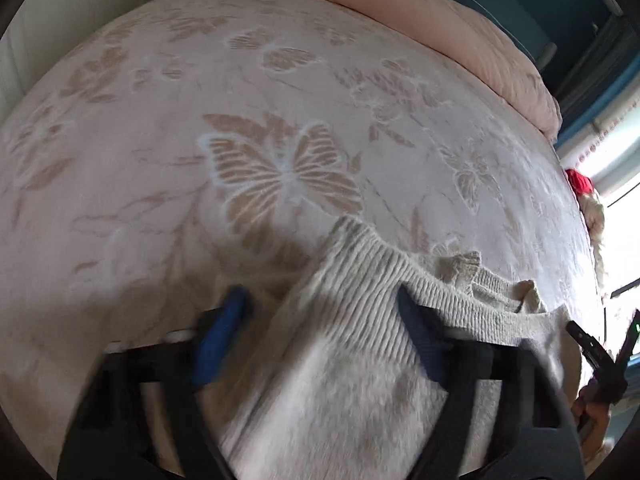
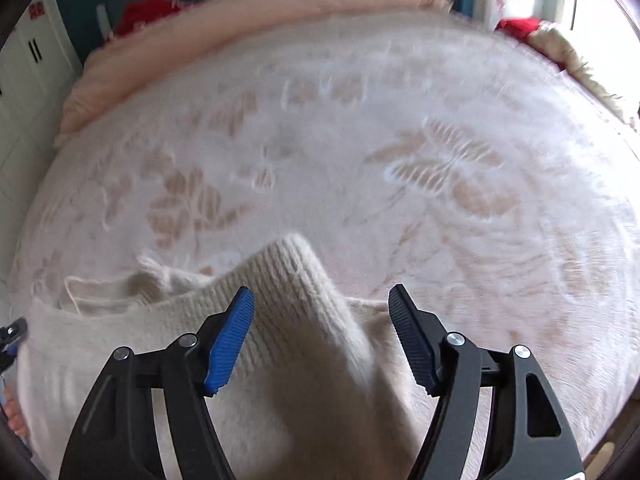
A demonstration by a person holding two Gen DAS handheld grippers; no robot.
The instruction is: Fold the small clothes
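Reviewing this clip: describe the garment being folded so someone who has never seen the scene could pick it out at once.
Start from the pale bedspread with its woven butterfly pattern, which fills both views. At its near edge, between both grippers' blue pads, lies a cream knitted garment. Its ribbed band and fuzzy knit set it apart from the smooth patterned cover and the pink quilt behind.

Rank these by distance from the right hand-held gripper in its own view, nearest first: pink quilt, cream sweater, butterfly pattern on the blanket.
1. Cream sweater, between the fingers of the right hand-held gripper.
2. Butterfly pattern, farther out on the blanket, to the right.
3. Pink quilt, bunched along the far edge.
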